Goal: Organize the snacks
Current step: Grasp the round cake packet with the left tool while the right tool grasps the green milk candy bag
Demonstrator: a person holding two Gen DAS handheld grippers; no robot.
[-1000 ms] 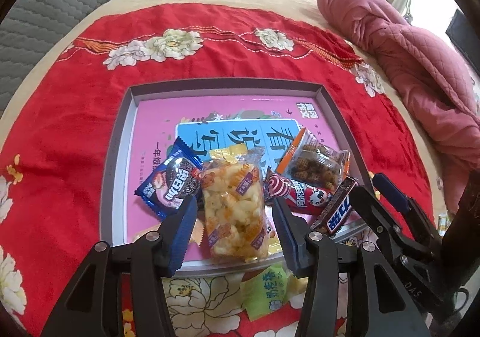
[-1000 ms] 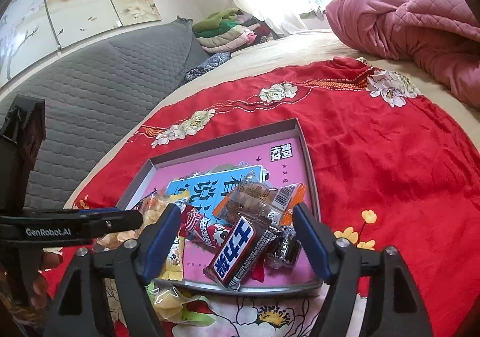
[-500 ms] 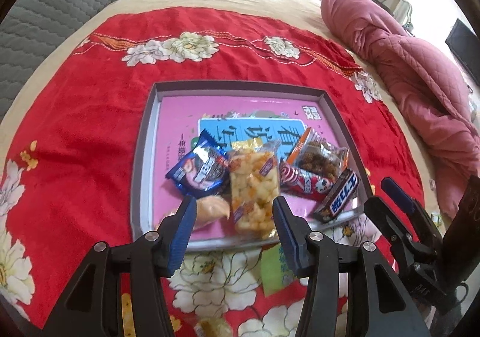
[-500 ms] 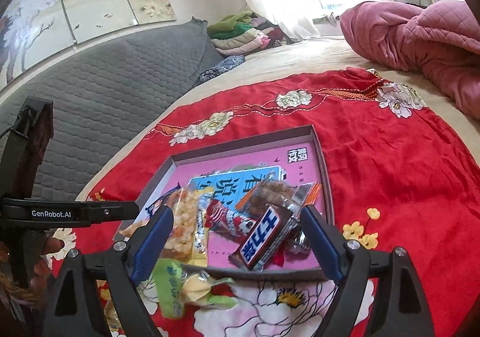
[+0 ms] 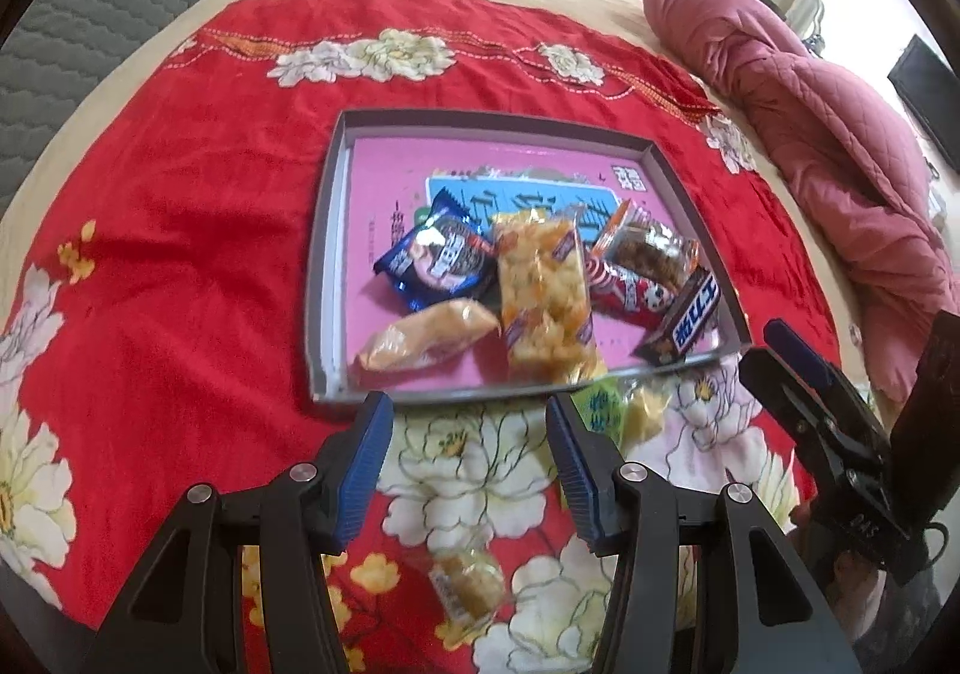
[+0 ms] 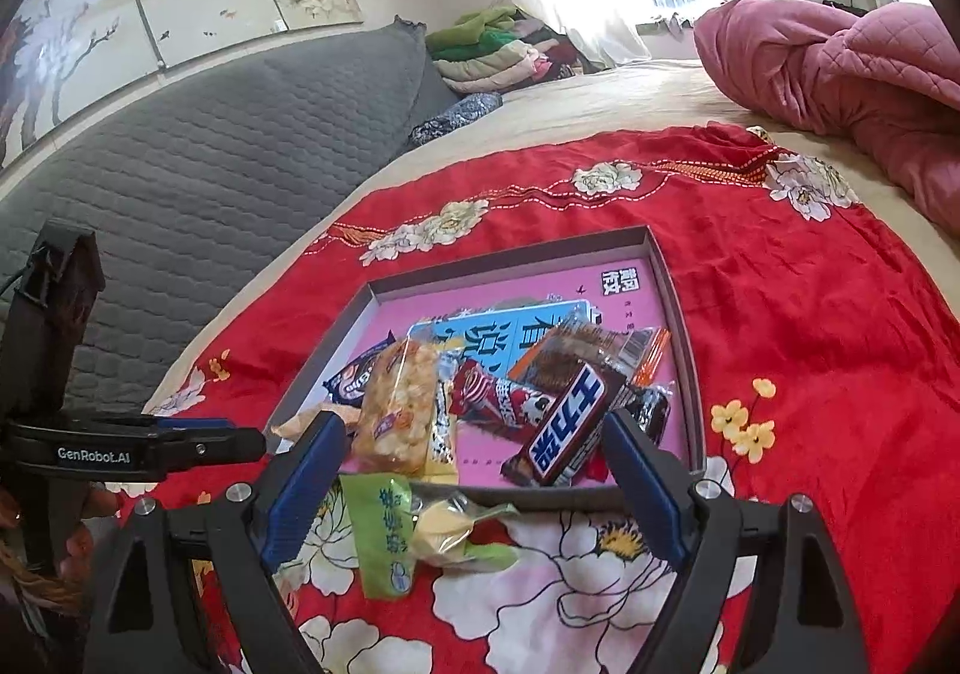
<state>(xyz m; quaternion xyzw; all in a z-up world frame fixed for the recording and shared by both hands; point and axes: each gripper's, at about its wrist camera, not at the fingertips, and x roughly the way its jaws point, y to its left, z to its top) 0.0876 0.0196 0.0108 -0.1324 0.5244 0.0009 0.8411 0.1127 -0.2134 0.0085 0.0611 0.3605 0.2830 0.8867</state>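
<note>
Both grippers hang clear of the goods with nothing between the pads. Left gripper (image 5: 468, 434): jaws part-open at a moderate gap, empty, poised over the red floral cloth (image 5: 180, 230) just outside the near rim of the tray (image 5: 324, 266). Right gripper (image 6: 474, 470): jaws have just been opening and now stand wide, likewise empty, with the tray's near edge showing between them.

Contents of the tray, left wrist view, read from the tray's centre: blue biscuit packet (image 5: 432, 266) at about 9 o'clock; long clear pack of yellow puffed pieces (image 5: 543, 296) at centre, running toward 6 o'clock; pale orange pouch (image 5: 426, 335) at 7 o'clock; red panda-print wrapper (image 5: 630, 293) at 3 o'clock; clear pack of brown nuggets (image 5: 651, 254) at 2 o'clock; dark chocolate bar (image 5: 684, 323) at 4 o'clock, leaning against the right wall. All crowd the near half, overlapping; the far half is bare. Judgement: items were released close to the rim, the shortest reach.

Outstanding items on the cloth: green packet (image 6: 384, 530) with a clear pouch of pale yellow sweets (image 6: 447, 524) touching it at its 3 o'clock, both just outside the near rim; a small wrapped snack (image 5: 468, 584) lies nearer the cameras at 6 o'clock.

Assessment: task well along, not complete. The right jaws frame the green packet from above, so its wide setting suits that pickup. Risk: thin crinkled film may slip or drag its neighbour.
</note>
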